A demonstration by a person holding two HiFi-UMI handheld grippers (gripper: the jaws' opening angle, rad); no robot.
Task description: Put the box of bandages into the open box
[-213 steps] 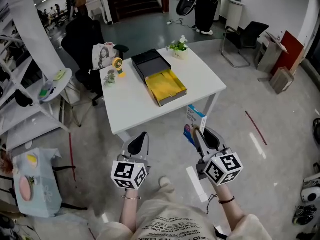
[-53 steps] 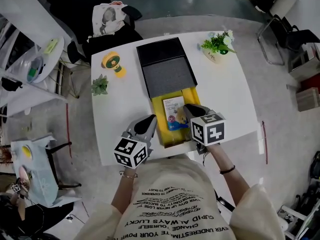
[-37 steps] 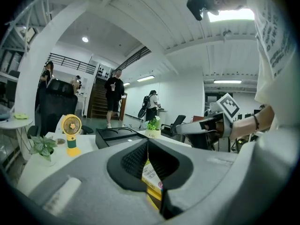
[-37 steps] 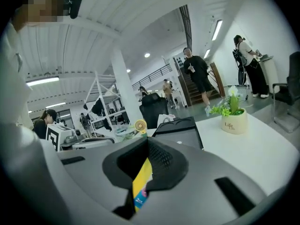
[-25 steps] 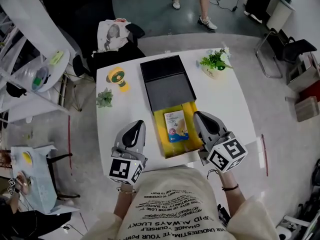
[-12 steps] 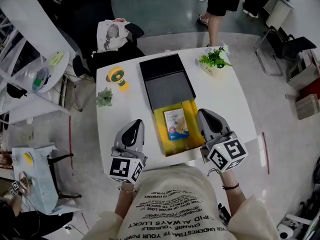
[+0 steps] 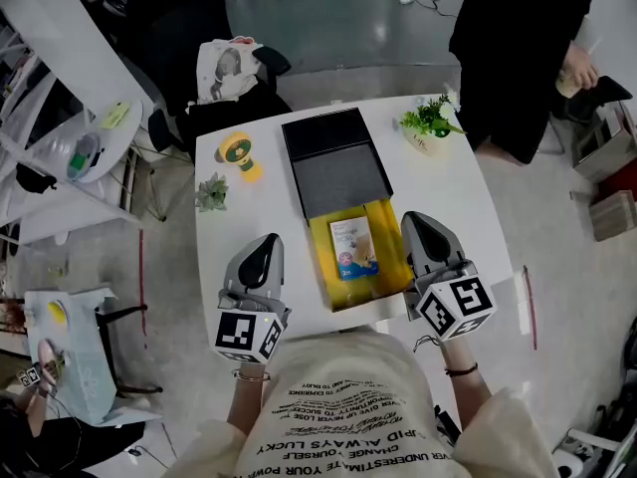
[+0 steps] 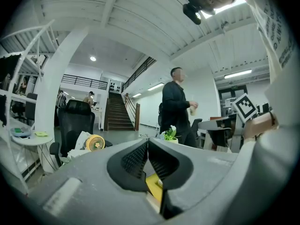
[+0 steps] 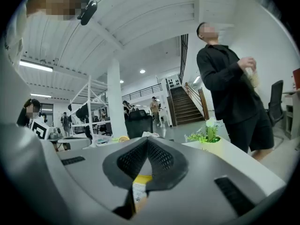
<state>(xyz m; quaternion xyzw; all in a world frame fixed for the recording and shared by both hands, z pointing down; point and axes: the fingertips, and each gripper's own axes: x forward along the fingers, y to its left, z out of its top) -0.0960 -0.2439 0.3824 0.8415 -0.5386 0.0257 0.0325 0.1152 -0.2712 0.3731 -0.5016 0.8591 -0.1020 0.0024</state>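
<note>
Table [image 7: 450, 199]; open box [image 8: 153, 185] behind left claw [image 8: 148, 142]

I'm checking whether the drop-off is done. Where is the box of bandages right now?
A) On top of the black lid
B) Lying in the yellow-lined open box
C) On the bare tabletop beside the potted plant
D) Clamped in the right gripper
B: the head view shows the box of bandages lying flat on the yellow lining of the open box, with the right gripper shut and empty beside it.
</note>
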